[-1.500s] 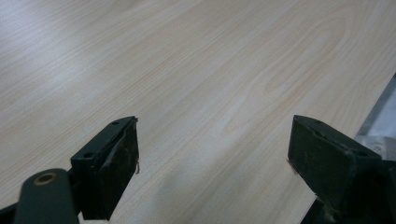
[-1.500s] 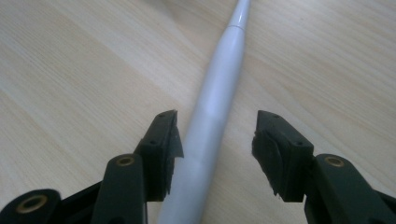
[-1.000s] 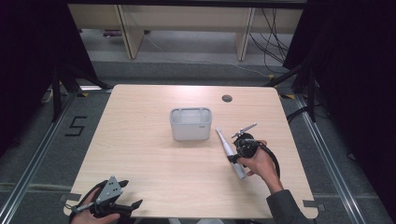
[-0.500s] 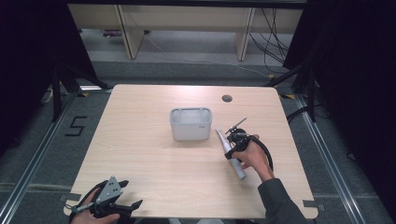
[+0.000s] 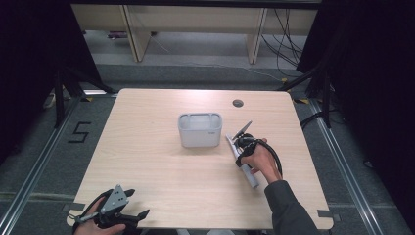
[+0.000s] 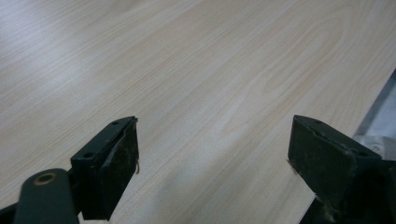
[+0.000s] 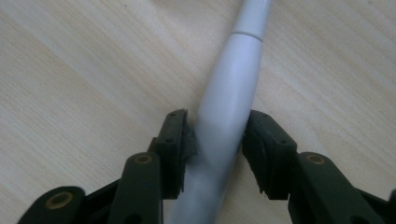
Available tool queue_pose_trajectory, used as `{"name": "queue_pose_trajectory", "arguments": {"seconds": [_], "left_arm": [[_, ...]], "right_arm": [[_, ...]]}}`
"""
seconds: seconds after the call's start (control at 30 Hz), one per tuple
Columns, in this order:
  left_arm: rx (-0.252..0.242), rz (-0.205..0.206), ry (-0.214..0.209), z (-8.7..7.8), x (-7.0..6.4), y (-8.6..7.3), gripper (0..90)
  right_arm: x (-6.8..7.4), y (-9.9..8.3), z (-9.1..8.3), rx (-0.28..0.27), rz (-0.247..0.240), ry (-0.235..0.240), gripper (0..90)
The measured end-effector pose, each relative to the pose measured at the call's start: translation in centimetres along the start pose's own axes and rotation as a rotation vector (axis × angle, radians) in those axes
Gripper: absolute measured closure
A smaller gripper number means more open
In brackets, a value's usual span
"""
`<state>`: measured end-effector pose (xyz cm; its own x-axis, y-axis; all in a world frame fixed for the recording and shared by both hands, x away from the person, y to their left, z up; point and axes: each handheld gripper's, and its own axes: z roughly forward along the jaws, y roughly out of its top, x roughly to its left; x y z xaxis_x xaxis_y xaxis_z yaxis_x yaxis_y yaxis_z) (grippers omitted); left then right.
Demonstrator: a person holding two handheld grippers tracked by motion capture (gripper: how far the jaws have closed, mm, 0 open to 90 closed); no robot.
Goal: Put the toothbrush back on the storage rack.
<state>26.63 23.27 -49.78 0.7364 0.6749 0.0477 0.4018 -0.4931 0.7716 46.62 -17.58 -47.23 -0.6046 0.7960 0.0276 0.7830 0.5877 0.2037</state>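
Right gripper [image 7: 218, 140] clamps a grey handle [image 7: 231, 93] (lying on tabletop [image 5: 147, 147]); left gripper [image 6: 212, 154] gapes, near-left.

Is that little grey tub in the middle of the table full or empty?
Cannot tell for sure. The grey tub stands upright and open-topped on the table; the high view shows pale inner walls and nothing sticking out.

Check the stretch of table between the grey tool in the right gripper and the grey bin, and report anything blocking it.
Nothing visible blocks it. The right gripper is closed around the grey tool, which lies on the table just right of the grey bin. Bare wood separates them.
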Motion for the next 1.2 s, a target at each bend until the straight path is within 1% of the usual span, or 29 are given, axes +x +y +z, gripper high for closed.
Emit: {"name": "queue_pose_trajectory", "arguments": {"seconds": [0.1, 0.13, 0.17, 0.2, 0.23, 0.27, 0.3, 0.33, 0.4, 0.43, 0.47, 0.5, 0.57, 0.63, 0.67, 0.7, 0.73, 0.8, 0.87, 0.9, 0.93, 0.97, 1.0, 1.03, 1.07, 1.1, 1.13, 1.17, 1.2], "left_arm": [[-0.006, -0.008, -0.004, 0.1, -0.1, 0.0, 16.1], [0.009, 0.016, -0.003, -0.1, 0.2, 0.0, 16.1], [0.006, 0.013, -0.001, -0.1, 0.1, 0.0, 16.1], [0.004, 0.023, -0.004, -0.1, 0.2, 0.1, 16.1], [-0.011, -0.003, -0.005, 0.0, -0.1, 0.0, 16.1], [0.009, 0.009, -0.003, -0.1, 0.0, 0.0, 16.1], [-0.004, -0.005, -0.003, 0.0, 0.0, 0.0, 16.1], [0.005, 0.012, -0.002, 0.0, 0.1, 0.0, 16.1], [-0.003, 0.005, -0.001, 0.0, 0.0, 0.0, 16.1], [0.005, 0.017, -0.006, 0.0, 0.1, 0.0, 16.1], [0.009, 0.011, -0.007, 0.0, 0.0, 0.0, 16.1], [0.000, 0.001, -0.006, 0.0, 0.0, 0.0, 16.2], [0.006, 0.016, -0.008, 0.0, 0.1, 0.0, 16.1], [-0.002, 0.016, -0.006, 0.0, 0.0, 0.0, 16.1], [0.008, 0.018, -0.008, 0.0, 0.0, 0.0, 16.1], [-0.003, -0.004, -0.006, 0.1, -0.1, 0.0, 16.1], [0.008, 0.018, -0.008, 0.0, 0.1, 0.0, 16.1], [-0.011, -0.003, -0.005, 0.1, -0.1, 0.0, 16.1], [-0.007, -0.005, -0.005, 0.0, -0.1, 0.0, 16.1], [0.005, 0.013, -0.003, -0.1, 0.1, 0.0, 16.1], [0.002, 0.009, -0.001, -0.1, 0.1, 0.1, 16.1], [0.000, 0.011, -0.001, -0.1, 0.1, 0.1, 16.1], [-0.014, -0.001, -0.006, 0.0, -0.1, 0.0, 16.1], [-0.008, -0.003, -0.012, 0.0, -0.1, 0.0, 16.1], [-0.006, -0.004, -0.006, 0.0, -0.1, 0.0, 16.2], [0.008, 0.013, -0.002, -0.1, 0.1, 0.0, 16.2], [0.006, 0.021, -0.003, 0.0, 0.2, 0.1, 16.1], [0.001, 0.010, -0.001, 0.0, 0.0, 0.0, 16.1], [-0.001, 0.010, -0.003, 0.0, 0.0, 0.0, 16.2]], "right_arm": [[0.0, 0.3, 0.1, 0.017, -0.026, -0.008, 63.4], [0.0, 0.4, 0.2, 0.021, -0.026, -0.004, 64.3], [0.0, 0.5, 0.2, 0.034, -0.045, -0.018, 64.4], [0.1, 0.6, 0.2, 0.042, -0.027, -0.017, 64.7], [0.2, 0.6, 0.2, 0.051, -0.025, -0.015, 64.9], [0.3, 0.7, 0.2, 0.065, -0.014, -0.016, 65.0], [0.3, 0.7, 0.3, 0.069, -0.011, -0.019, 65.1], [0.0, 0.7, 0.4, 0.059, -0.051, -0.024, 65.2], [0.1, 0.8, 0.3, 0.081, -0.020, -0.025, 65.5], [0.1, 0.8, 0.3, 0.089, -0.008, -0.021, 65.5], [-0.2, 0.8, 0.3, 0.085, -0.027, -0.017, 65.6], [-0.2, 0.8, 0.3, 0.089, -0.027, -0.017, 65.8], [-0.4, 0.8, 0.3, 0.092, -0.019, -0.019, 65.9], [-0.3, 0.9, 0.2, 0.105, -0.001, -0.016, 66.0], [-0.4, 0.9, 0.2, 0.112, -0.001, -0.014, 66.1], [-0.4, 1.0, 0.2, 0.118, 0.002, -0.017, 66.2], [-0.5, 1.0, 0.2, 0.113, -0.007, -0.016, 66.2], [-0.6, 1.0, 0.2, 0.112, -0.011, -0.019, 66.3], [-0.5, 1.0, 0.2, 0.125, 0.004, -0.014, 66.4], [-0.6, 1.0, 0.2, 0.127, -0.001, -0.011, 66.4], [-0.6, 0.9, 0.2, 0.127, -0.013, -0.008, 66.4], [-0.6, 0.8, 0.1, 0.126, -0.002, -0.009, 66.4], [-0.7, 0.7, 0.1, 0.127, -0.007, -0.013, 66.5], [-0.8, 0.5, 0.0, 0.128, -0.006, -0.013, 66.5], [-1.0, 0.4, 0.0, 0.124, -0.026, -0.013, 66.5], [-1.1, 0.3, -0.1, 0.115, -0.018, -0.021, 66.5], [-1.4, 0.1, -0.2, 0.095, -0.046, -0.023, 66.5], [-1.3, 0.0, -0.4, 0.091, -0.020, -0.023, 66.6], [-1.5, -0.2, -0.6, 0.080, -0.020, -0.024, 66.6]]}}
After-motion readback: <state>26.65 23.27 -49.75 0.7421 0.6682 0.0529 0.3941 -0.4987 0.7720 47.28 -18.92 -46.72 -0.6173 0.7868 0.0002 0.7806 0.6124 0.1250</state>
